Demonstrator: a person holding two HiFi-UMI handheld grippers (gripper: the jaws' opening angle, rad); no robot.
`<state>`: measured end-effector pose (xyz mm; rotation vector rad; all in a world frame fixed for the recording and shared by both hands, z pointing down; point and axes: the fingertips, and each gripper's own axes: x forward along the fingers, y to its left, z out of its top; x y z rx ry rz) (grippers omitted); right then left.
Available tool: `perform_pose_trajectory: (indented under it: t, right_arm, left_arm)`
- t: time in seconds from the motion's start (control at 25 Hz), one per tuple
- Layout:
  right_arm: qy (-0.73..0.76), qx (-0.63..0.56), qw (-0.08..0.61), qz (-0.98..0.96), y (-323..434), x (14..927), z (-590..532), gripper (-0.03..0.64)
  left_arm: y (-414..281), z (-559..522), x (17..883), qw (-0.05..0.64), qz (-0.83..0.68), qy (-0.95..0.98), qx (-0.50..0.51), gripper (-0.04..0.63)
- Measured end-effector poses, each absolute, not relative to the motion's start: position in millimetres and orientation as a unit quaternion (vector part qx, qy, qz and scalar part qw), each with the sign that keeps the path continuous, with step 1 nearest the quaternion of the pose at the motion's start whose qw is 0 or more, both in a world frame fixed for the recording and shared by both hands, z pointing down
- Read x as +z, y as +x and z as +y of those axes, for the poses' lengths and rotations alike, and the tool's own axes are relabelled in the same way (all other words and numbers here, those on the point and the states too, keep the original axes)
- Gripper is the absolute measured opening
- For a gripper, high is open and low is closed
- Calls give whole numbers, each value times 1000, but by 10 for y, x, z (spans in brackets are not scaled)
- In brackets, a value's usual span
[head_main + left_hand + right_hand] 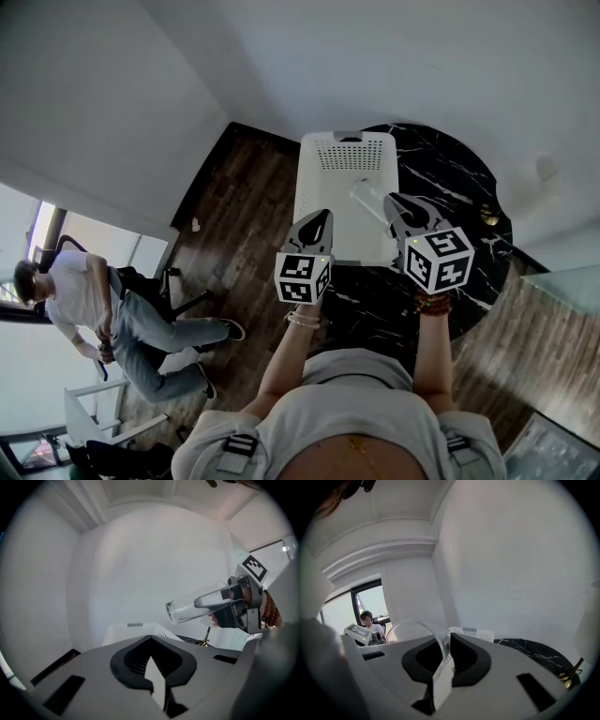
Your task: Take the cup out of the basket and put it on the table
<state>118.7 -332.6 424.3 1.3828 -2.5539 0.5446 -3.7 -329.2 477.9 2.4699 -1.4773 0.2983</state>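
**Cup out of the basket, not yet on the counter**

Our right claw [445, 645] is nearly closed on the wall of the clear cup [423, 629]. One jaw sits inside the rim and the other outside, so the thin wall is pinched between the pads. We judge that this rim pinch was chosen because the cup is too wide to span and too slick to squeeze from both sides.

From the left gripper view the cup [187, 610] lies roughly level in the air. Its mouth points toward our left and its base is back at the claw. It touches nothing else.

Our left claw [151, 641] has its jaws together with nothing in them. It hangs beside the right one, kept clear of the carrying hand.

In the head view the cup [367, 197] shows faintly over the near part of the white basket [345, 150]. The basket stands at the left edge of the black marble counter [450, 187]. Bare counter lies to the right of the basket, and we think the cup belongs there. It would need turning base-down first, since a level cup set down would roll.
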Motion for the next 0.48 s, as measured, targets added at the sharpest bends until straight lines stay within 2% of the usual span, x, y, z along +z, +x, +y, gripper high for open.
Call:
perform_pose_trajectory:
  t: [0.48]
  right_arm:
    - [467, 180, 102, -860, 1169, 4241, -3297, 31]
  left_arm:
    - [-59, -3274, 4765, 125, -506, 847, 100, 6]
